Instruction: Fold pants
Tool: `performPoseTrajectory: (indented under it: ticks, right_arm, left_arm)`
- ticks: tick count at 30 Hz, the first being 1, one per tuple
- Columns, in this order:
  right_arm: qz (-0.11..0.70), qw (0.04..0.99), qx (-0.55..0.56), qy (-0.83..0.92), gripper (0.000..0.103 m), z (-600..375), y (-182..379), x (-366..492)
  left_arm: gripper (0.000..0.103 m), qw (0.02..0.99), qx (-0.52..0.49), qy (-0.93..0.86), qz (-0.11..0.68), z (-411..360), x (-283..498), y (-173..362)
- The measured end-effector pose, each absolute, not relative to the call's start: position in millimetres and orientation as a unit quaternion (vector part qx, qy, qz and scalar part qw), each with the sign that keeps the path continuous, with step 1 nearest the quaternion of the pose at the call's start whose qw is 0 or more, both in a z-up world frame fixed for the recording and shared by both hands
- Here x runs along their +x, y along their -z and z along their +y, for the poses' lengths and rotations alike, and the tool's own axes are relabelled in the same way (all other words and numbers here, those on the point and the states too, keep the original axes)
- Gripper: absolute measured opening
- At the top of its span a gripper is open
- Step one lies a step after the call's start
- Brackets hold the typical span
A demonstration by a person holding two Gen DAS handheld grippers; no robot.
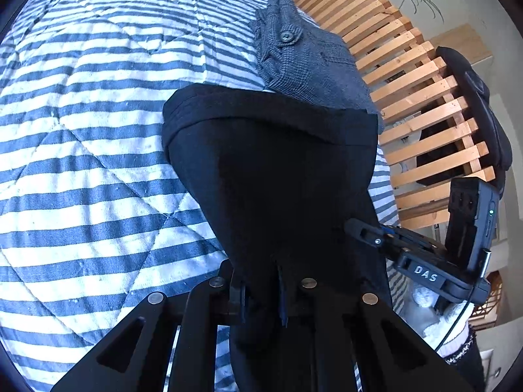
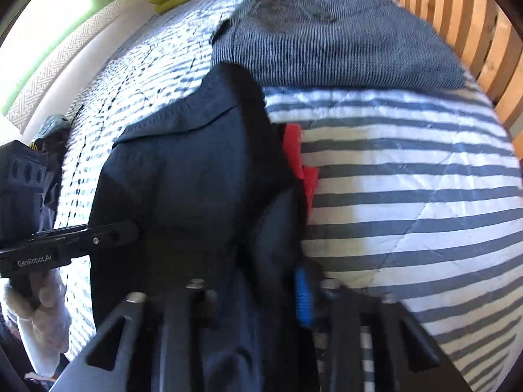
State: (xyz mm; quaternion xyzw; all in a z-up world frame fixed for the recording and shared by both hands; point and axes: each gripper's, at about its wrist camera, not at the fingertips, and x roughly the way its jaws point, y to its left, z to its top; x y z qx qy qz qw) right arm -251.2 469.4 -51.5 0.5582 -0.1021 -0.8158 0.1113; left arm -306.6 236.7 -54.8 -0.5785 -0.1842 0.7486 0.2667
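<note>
Dark navy pants (image 1: pixel 274 176) hang bunched over a blue-and-white striped quilt (image 1: pixel 81 163) on the bed, their cloth rising straight out of both grippers. The left gripper (image 1: pixel 261 294) is pressed together, pinching the pants; the right gripper (image 2: pixel 261 294) likewise pinches them, with a red tag (image 2: pixel 300 160) showing at the cloth's edge. Beyond lie a grey folded garment (image 1: pixel 304 62) and wooden slats (image 1: pixel 408 75).

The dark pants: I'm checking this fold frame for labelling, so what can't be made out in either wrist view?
- Left wrist view: the dark pants drape over the left gripper, hiding its fingers.
- Right wrist view: the cloth covers the right gripper; motion blur softens the fingers.
- Both views: the pants' lower end is cut off by the frame.
- Right wrist view: the red item is mostly hidden behind the pants.
</note>
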Motion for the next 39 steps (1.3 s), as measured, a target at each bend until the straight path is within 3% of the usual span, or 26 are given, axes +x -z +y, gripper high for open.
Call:
performPoseTrajectory:
  ticks: [13,22,32,39]
  right_arm:
    - [-0.065,0.068,0.480,0.872,0.009,462.3,-26.8,-218.6]
    - [-0.046,0.003,0.411,0.910,0.009,495.5,-93.4,-266.4]
    - [-0.051,-0.039,0.387,0.920,0.009,551.6,-103.6,-377.8]
    - [-0.069,-0.047,0.404,0.911,0.010,585.0,-59.3,-445.3]
  left_arm:
    - [0.012,0.304,-0.525,-0.781,-0.150,254.4,-319.0,-22.7]
    - [0.012,0.336,-0.471,-0.807,-0.120,308.5,-401.4,-89.1]
    - [0.012,0.327,-0.461,-0.817,-0.116,368.7,-537.6,-90.9]
    - [0.013,0.303,-0.487,-0.808,-0.133,397.9,-609.4,-41.9]
